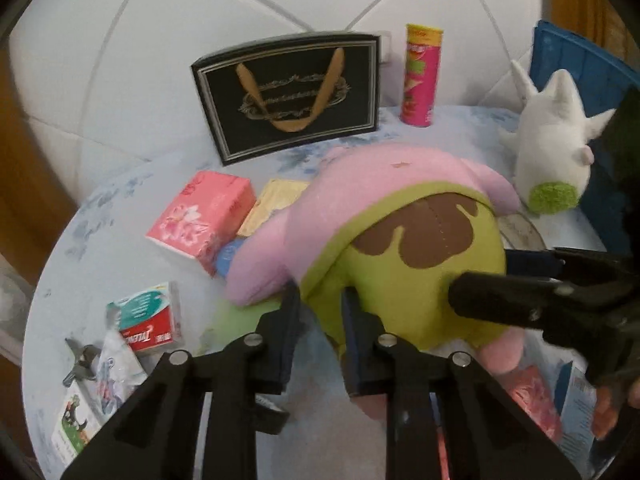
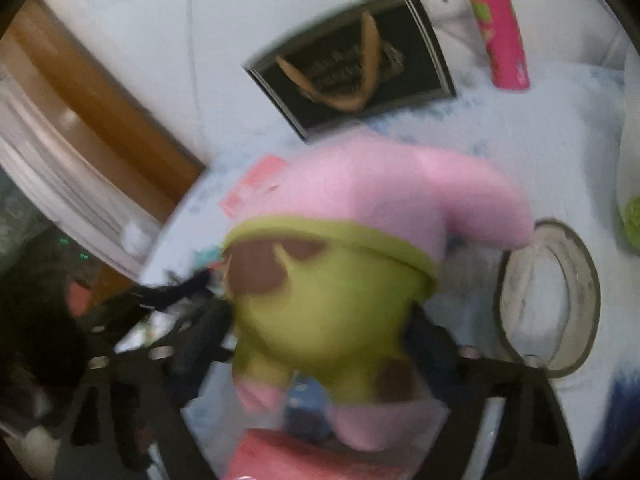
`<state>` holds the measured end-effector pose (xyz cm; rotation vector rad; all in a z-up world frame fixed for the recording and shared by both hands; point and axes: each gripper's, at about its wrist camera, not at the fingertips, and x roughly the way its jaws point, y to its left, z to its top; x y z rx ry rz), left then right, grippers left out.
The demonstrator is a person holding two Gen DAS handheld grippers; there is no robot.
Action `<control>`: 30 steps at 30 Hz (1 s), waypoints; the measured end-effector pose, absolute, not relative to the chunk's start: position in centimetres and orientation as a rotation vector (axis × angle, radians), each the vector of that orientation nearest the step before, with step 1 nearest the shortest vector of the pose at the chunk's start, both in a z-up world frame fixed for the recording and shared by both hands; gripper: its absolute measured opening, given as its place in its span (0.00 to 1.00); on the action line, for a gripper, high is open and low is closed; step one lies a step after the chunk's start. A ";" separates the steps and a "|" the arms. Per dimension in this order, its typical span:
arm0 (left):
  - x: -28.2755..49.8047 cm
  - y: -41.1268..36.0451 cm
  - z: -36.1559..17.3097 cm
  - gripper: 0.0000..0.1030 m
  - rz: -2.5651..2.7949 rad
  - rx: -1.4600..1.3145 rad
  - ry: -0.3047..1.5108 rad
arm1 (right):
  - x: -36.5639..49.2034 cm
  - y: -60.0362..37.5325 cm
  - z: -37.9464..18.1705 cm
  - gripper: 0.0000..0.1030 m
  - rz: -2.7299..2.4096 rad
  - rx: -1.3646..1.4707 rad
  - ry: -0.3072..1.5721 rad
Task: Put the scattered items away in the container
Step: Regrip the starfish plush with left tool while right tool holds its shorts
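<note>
A pink plush star in green shorts with brown spots [image 1: 400, 240] is held over the table. My left gripper [image 1: 320, 312] is shut on a fold of its green shorts. My right gripper [image 2: 320, 320] grips the shorts on both sides; its fingers [image 1: 520, 296] reach in from the right in the left wrist view. The plush [image 2: 332, 300] fills the right wrist view, which is blurred. Below it a clear container [image 2: 256, 412] holds a pink pack [image 2: 304, 456] and a blue item. A pink tissue pack [image 1: 204, 220], a yellow packet [image 1: 272, 206] and a medicine box [image 1: 148, 316] lie on the table.
A black gift bag [image 1: 292, 92] and a pink chip can [image 1: 422, 76] stand at the back. A white plush [image 1: 556, 148] sits at right by a blue crate [image 1: 580, 68]. A tape roll [image 2: 548, 300] lies at right. Small packets [image 1: 88, 392] lie at front left.
</note>
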<state>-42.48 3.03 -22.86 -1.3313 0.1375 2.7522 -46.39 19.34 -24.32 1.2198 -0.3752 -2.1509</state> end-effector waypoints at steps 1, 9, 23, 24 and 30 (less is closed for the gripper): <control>-42.6 2.6 -23.0 0.22 2.726 -1.380 0.098 | -46.5 19.0 -24.4 0.71 -2.170 1.279 -0.337; -40.9 0.6 -22.8 0.84 2.646 -1.396 -0.039 | -46.0 21.9 -25.5 1.00 -2.089 1.348 -0.601; -45.3 5.8 -27.0 1.00 2.517 -1.355 0.064 | -51.3 21.6 -27.7 1.00 -2.121 1.416 -0.701; -45.6 6.2 -27.0 1.00 2.511 -1.341 0.079 | -51.6 21.4 -27.6 1.00 -2.129 1.401 -0.689; -46.8 7.2 -27.7 1.00 2.483 -1.300 0.091 | -53.8 21.2 -28.8 1.00 -2.015 1.495 -0.624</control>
